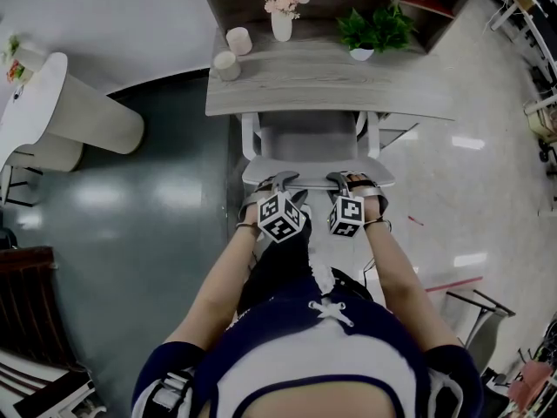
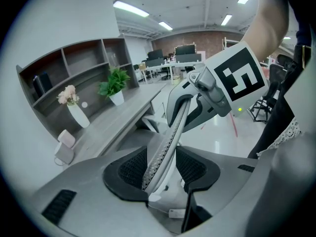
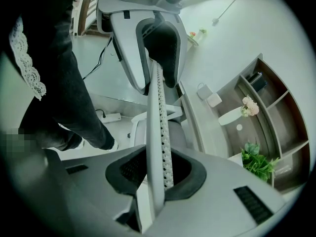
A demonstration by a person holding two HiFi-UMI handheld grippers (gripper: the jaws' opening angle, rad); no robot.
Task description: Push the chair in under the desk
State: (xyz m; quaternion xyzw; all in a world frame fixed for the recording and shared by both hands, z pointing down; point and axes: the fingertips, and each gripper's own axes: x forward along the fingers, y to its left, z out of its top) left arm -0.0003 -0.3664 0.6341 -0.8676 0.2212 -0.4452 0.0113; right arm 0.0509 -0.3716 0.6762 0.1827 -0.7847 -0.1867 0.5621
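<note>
The grey office chair (image 1: 309, 139) stands with its seat partly under the grey wooden desk (image 1: 331, 90); its white arms show at the desk's front edge. My left gripper (image 1: 278, 183) and right gripper (image 1: 341, 181) sit side by side on the top edge of the chair's backrest (image 1: 313, 172). In the left gripper view the perforated backrest edge (image 2: 170, 137) runs between the jaws of the left gripper (image 2: 160, 174), which is shut on it. The right gripper (image 3: 157, 174) is likewise shut on the backrest edge (image 3: 159, 127).
On the desk stand a white vase of pink flowers (image 1: 281, 14), a potted green plant (image 1: 374, 29) and two pale cylinders (image 1: 228, 64). Wooden shelves rise behind the desk. A white round table (image 1: 35, 103) is at the left, and dark metal legs (image 1: 474, 303) at the right.
</note>
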